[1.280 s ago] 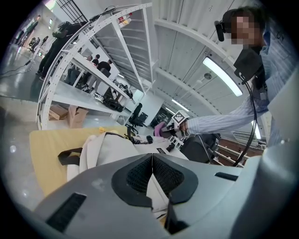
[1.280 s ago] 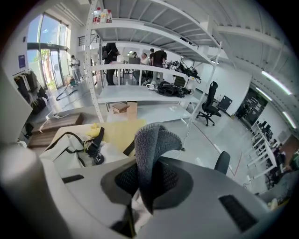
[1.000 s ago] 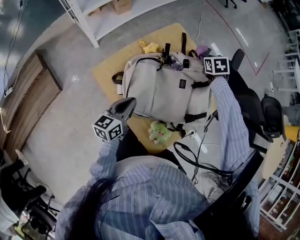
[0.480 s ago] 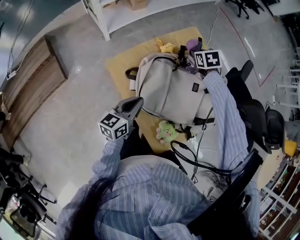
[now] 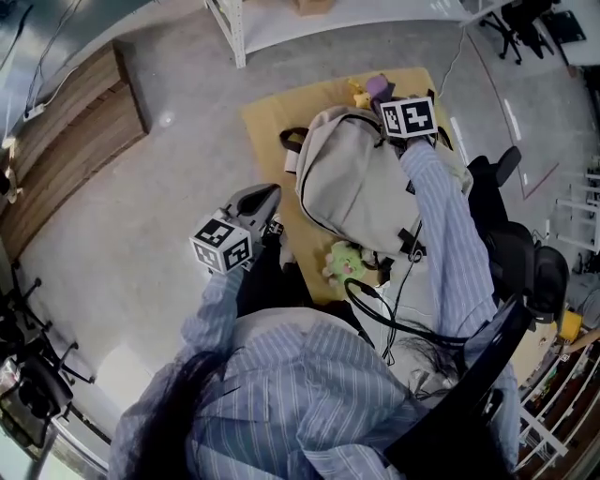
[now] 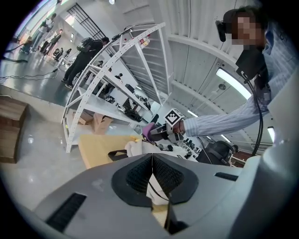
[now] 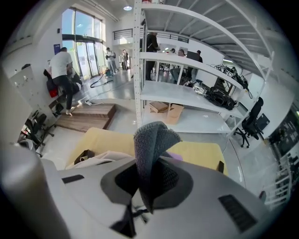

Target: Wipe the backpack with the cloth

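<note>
The beige backpack (image 5: 356, 183) lies flat on a yellow mat (image 5: 272, 127) on the floor. My right gripper (image 5: 382, 96) is at its far top end, beside the straps, shut on a folded cloth (image 7: 152, 140) that sticks up between the jaws. The cloth looks grey in the right gripper view and purple (image 5: 377, 86) in the head view. My left gripper (image 5: 267, 193) hangs in the air left of the backpack, at the mat's near left edge, not touching it. Its jaws (image 6: 152, 172) are shut with nothing between them. Beyond them the left gripper view shows the backpack (image 6: 133, 147).
A green plush toy (image 5: 345, 262) lies on the mat at the backpack's near end, a small yellow toy (image 5: 359, 94) at the far end. White shelving (image 5: 281, 19) stands beyond the mat, a wooden platform (image 5: 75, 112) to the left, a black chair (image 5: 511, 248) and cables (image 5: 380, 300) to the right.
The head view has swung, so the mat and backpack sit further right. My right gripper with the cloth stays at the backpack's top end. The left gripper has drawn slightly away from the backpack.
</note>
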{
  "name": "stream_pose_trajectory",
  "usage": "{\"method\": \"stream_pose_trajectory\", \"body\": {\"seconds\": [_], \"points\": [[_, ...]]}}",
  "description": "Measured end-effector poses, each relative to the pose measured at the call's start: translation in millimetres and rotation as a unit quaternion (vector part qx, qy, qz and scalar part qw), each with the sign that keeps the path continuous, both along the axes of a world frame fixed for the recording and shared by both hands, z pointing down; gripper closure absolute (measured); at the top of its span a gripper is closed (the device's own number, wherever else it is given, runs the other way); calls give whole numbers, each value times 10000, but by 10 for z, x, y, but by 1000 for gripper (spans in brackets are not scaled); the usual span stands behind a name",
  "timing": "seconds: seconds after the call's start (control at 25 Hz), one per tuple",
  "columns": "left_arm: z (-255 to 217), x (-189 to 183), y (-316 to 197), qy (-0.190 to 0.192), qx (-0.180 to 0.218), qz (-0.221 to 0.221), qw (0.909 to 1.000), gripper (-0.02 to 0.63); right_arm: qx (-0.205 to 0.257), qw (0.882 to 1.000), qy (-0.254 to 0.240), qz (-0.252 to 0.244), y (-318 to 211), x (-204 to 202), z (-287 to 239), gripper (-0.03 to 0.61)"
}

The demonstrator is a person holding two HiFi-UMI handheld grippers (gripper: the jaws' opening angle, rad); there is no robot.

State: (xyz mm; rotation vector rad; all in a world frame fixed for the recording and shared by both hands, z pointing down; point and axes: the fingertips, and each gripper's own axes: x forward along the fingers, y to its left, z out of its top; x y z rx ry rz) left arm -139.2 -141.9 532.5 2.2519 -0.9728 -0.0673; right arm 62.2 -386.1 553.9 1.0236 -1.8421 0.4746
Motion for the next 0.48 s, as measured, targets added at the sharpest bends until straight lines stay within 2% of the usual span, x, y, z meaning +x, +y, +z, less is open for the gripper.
{"method": "stream_pose_trajectory", "body": {"seconds": [0.48], "points": [[8,-228,119,27,-17,-202,9998,609,-169,9962,-357,-774,208,-957,77,537]]}}
